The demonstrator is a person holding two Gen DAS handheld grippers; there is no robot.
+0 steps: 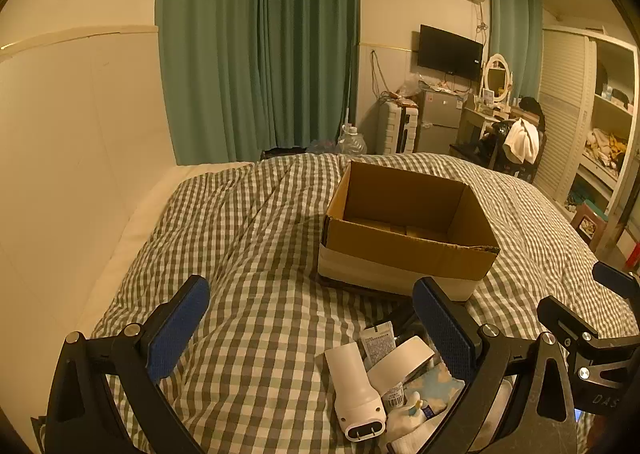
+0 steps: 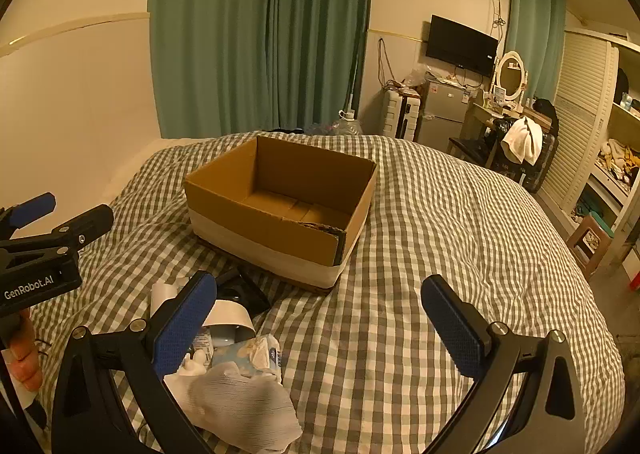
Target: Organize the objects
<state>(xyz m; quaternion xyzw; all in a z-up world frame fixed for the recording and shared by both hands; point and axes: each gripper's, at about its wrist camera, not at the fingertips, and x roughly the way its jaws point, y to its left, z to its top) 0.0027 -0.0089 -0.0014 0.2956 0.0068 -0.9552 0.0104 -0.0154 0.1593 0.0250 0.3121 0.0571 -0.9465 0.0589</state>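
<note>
The task looks not yet begun. The cardboard box (image 2: pixel 280 210) stands open on the bed (image 2: pixel 440 254), and as far as its inside shows, nothing is in it. The small things lie in a pile (image 1: pixel 392 382) just in front of it: a white charger (image 1: pixel 356 394), a tissue pack (image 2: pixel 248 354), a white cloth (image 2: pixel 236 406). The left tool (image 1: pixel 308 330) and the right tool (image 2: pixel 320 322) are both wide open and hold nothing. Everything in the pile is left to move.

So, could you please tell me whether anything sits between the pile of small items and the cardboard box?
Nothing visible does: only bare checked bedding lies between the pile and the open-topped cardboard box; both tongs, left and right, are open.
</note>
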